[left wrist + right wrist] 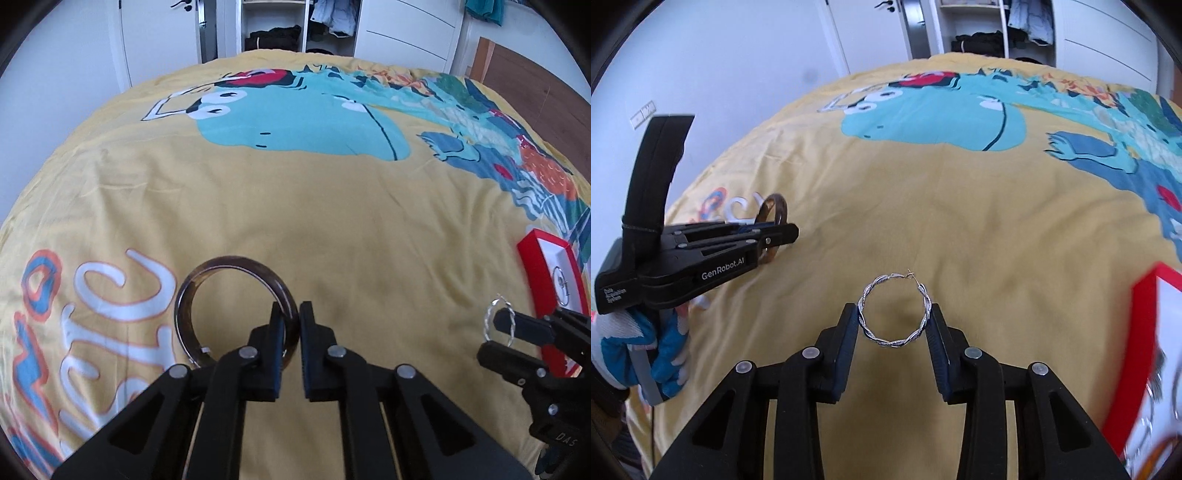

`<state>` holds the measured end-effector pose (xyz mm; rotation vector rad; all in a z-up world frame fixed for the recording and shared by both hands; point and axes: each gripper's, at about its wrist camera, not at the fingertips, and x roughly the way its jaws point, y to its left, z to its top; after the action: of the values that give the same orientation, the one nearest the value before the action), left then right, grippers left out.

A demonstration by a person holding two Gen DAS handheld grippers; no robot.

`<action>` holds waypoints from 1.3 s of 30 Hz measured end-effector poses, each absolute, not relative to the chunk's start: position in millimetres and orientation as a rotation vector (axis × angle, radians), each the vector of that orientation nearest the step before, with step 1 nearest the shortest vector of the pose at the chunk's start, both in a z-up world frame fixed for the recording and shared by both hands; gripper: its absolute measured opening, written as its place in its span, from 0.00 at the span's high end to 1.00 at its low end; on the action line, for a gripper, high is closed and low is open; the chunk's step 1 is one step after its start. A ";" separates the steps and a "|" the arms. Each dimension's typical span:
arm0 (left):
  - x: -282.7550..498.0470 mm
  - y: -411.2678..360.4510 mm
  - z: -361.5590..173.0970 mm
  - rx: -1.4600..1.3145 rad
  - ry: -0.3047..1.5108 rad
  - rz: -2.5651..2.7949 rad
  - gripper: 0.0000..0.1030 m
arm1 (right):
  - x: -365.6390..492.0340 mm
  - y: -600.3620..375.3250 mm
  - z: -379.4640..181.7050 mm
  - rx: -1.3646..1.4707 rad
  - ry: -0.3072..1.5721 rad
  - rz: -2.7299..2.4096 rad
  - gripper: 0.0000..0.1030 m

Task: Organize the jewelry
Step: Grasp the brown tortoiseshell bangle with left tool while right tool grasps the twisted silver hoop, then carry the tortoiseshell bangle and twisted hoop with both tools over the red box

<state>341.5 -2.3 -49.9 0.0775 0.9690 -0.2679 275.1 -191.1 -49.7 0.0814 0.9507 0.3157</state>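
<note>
Left wrist: jaws pinch glossy brown bangle (236, 310); right jaws clasp twisted silver hoop (894, 311).

bedspread (332, 221): yellow, teal cartoon monster print
bangle (207, 273): dark brown tortoiseshell
hoop earring (894, 310): twisted silver
box (532, 266): red rim, white inside

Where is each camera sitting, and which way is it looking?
Left wrist: sits on the left gripper, looks down its fingers at the brown bangle it pinches, over the yellow bedspread.
Right wrist: sits on the right gripper, looks at the silver hoop between its fingers; a gloved hand shows.
Both share: bedspread, bangle, hoop, red box, and each other's gripper.
</note>
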 end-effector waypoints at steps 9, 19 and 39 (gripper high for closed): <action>287.9 -26.7 9.0 0.058 0.908 -0.321 0.93 | 213.3 -231.4 6.7 0.127 0.859 0.275 0.64; 240.4 -138.9 50.8 0.111 0.856 -0.544 0.93 | 165.2 -345.7 19.0 0.134 0.847 0.094 0.64; 227.6 -327.4 -6.0 0.189 0.944 -0.735 0.93 | 169.2 -473.6 -11.2 0.159 0.855 -0.036 0.64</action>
<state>227.6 -327.4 -6.0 0.1885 0.9439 -0.7353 169.2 -473.6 -11.2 0.1586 0.8551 -0.0361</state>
